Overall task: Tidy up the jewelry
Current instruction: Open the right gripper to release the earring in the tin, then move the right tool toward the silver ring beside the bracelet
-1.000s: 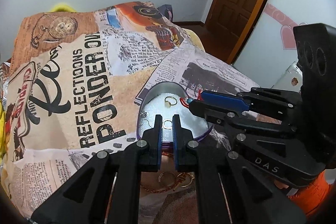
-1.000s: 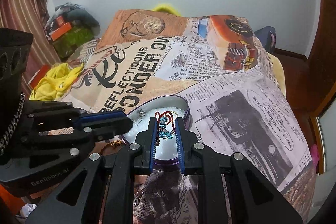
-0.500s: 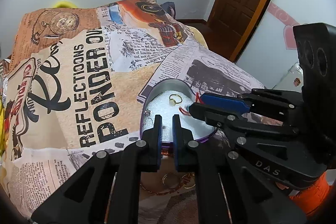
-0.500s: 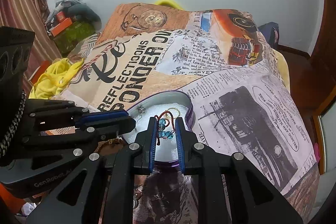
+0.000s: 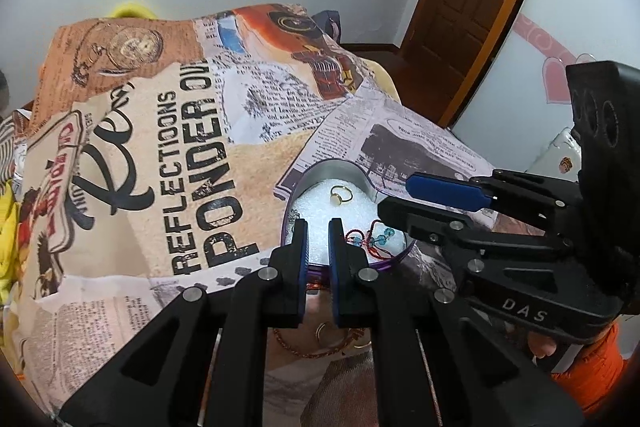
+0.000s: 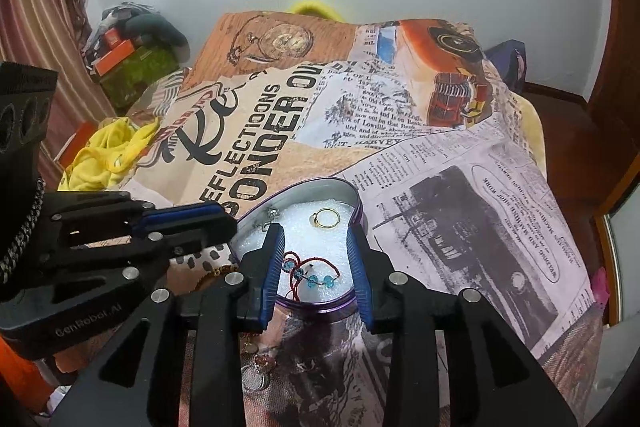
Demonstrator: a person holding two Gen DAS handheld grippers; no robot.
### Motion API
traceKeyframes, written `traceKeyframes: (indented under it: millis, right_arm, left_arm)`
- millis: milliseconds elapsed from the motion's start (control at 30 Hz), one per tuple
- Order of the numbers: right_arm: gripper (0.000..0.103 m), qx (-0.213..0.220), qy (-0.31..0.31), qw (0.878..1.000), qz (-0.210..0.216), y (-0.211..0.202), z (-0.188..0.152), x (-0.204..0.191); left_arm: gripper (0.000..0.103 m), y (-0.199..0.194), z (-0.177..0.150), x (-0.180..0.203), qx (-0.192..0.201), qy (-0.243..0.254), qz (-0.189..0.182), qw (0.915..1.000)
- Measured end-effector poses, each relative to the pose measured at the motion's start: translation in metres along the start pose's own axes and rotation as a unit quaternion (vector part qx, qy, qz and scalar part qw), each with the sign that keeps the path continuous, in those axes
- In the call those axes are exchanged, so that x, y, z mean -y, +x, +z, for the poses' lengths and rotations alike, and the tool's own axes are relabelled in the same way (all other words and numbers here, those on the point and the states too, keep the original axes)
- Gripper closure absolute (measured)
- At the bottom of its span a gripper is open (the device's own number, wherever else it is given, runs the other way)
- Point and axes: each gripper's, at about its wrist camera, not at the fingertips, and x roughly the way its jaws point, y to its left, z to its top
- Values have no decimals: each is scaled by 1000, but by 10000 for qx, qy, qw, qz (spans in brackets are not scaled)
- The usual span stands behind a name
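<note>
My right gripper jaws have just opened, releasing the red-cord blue-bead bracelet into the heart-shaped purple tin; I lift straight up, left gripper clenched empty at nine o'clock.

Bracelet and ring in tin

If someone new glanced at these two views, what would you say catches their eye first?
Probably the heart-shaped tin on the newspaper-print bedspread, holding a gold ring toward its far end and a red cord bracelet with blue beads nearer. The right gripper, jaws just opened, brackets the bracelet without touching it, while the left gripper is shut and empty at the tin's near rim.
</note>
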Motion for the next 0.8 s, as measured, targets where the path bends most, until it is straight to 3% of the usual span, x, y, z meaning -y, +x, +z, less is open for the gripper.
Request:
traceKeyframes:
  millis: [333,567,800]
  right_arm:
    - [74,149,-73,9998,-107,-24,-4,-11]
    - [74,159,-64,9997,-144,-37,-12,-13]
    - [73,-65,-170,9997,-156,-36,-31,-20]
  left_arm:
    - [94,-29,-6,5,138,51,218,9997]
    - [81,-47,-17,6,186,48,358,9992]
    - [81,-52,-38,4,-11,41,473,9989]
